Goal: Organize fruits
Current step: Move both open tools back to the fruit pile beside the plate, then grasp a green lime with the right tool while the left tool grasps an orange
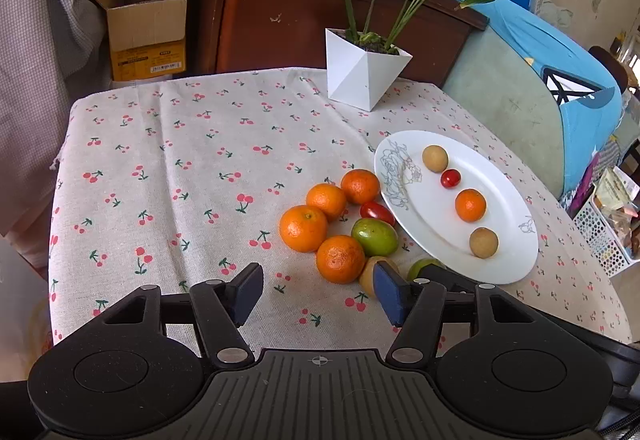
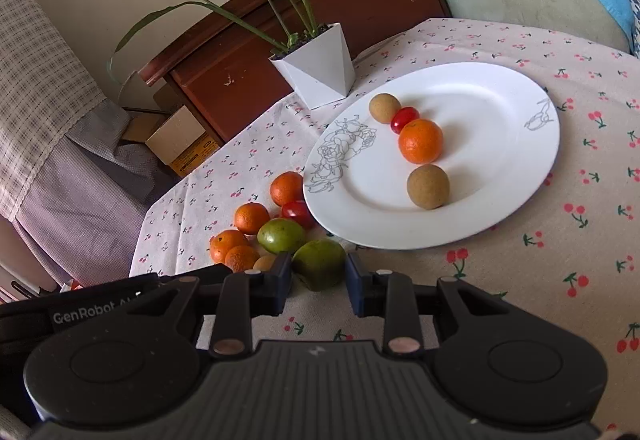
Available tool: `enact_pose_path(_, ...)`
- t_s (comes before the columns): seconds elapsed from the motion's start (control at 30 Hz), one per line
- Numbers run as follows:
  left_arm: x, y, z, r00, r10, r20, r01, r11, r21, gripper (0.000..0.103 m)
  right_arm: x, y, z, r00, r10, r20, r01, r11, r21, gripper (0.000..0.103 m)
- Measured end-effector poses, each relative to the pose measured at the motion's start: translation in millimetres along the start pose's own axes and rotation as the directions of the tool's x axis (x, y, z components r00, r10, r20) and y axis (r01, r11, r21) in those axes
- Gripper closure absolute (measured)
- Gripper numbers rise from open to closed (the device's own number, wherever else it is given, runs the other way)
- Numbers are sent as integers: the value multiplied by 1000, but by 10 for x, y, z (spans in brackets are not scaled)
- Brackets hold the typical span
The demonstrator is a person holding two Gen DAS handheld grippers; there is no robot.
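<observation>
A white plate (image 1: 500,240) (image 2: 500,200) holds a row of two brown longans (image 2: 428,187), a cherry tomato (image 2: 404,119) and a mandarin (image 2: 421,141). Beside it on the cloth lie several mandarins (image 1: 303,228), a red tomato (image 1: 377,212), a green fruit (image 1: 375,237) and a brown fruit (image 1: 366,276). My right gripper (image 2: 318,282) is open around a second green fruit (image 2: 319,264), jaws on either side, touching or nearly so. My left gripper (image 1: 318,292) is open and empty, low over the cloth just before the mandarins.
A white faceted pot with a plant (image 1: 362,74) stands at the table's far edge. A dark wooden cabinet (image 1: 300,12) and cardboard box (image 1: 148,36) lie behind. A sofa with blue cover (image 1: 540,72) is to the right.
</observation>
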State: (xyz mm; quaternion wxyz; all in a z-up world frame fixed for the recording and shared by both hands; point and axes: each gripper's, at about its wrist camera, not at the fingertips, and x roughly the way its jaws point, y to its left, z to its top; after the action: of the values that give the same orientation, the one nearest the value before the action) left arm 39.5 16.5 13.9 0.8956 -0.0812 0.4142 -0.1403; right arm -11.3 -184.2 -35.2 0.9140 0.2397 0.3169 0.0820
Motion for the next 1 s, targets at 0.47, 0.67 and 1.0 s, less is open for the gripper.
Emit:
enact_pose_path(0.47, 189, -88, 43, 1000, -6, 2, 6, 996, -90, 52, -50, -6, -15, 1000, 6, 9, -6, 999, -32, 74)
enact_pose_path(0.67, 213, -75, 64, 1000, -29, 5, 29, 988, -150, 62, -29, -7, -16, 1000, 16, 7, -16, 999, -31, 74)
enact_pose_path(1.0, 234, -87, 65, 1000, -28, 3, 28, 985, -171, 62, -9, 42, -38, 1000, 9, 13, -8, 997, -81, 74)
